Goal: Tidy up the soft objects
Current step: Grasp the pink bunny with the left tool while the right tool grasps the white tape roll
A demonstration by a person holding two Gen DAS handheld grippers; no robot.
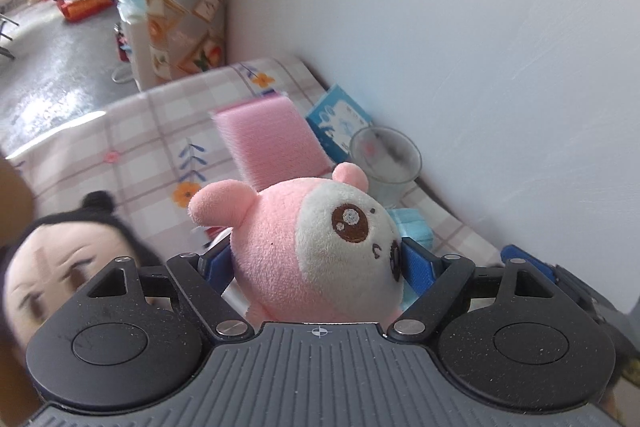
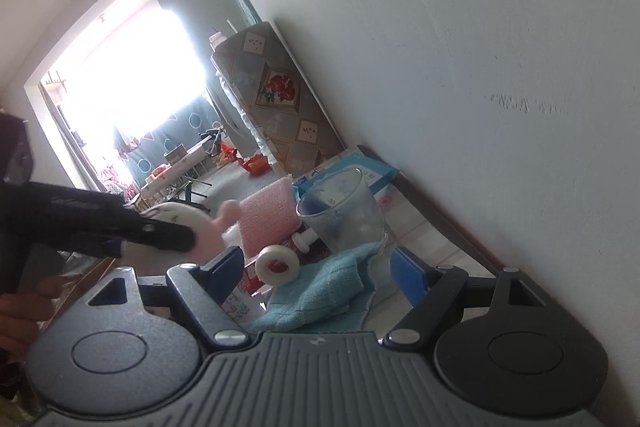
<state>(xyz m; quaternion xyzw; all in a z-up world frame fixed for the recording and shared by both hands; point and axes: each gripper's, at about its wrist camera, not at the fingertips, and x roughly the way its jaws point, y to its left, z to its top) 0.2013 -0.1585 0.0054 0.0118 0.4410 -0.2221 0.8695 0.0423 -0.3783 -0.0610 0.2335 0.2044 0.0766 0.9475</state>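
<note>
Pink plush toy (image 1: 320, 247) is being pinched by left gripper (image 1: 320, 259); right gripper (image 2: 320, 267) is being held spread, empty; blue box (image 1: 340, 115) print is unreadable.

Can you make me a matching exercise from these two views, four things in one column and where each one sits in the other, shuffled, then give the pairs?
Things:
1. pink plush toy
2. pink sponge
3. clear cup
4. blue cloth

Places:
A. standing by the wall, in front of the blue box
B. crumpled between the right gripper's open blue pads
C. clamped in the left gripper
D. lying on the checked tablecloth, left of the cup

Pairs: 1-C, 2-D, 3-A, 4-B
</note>
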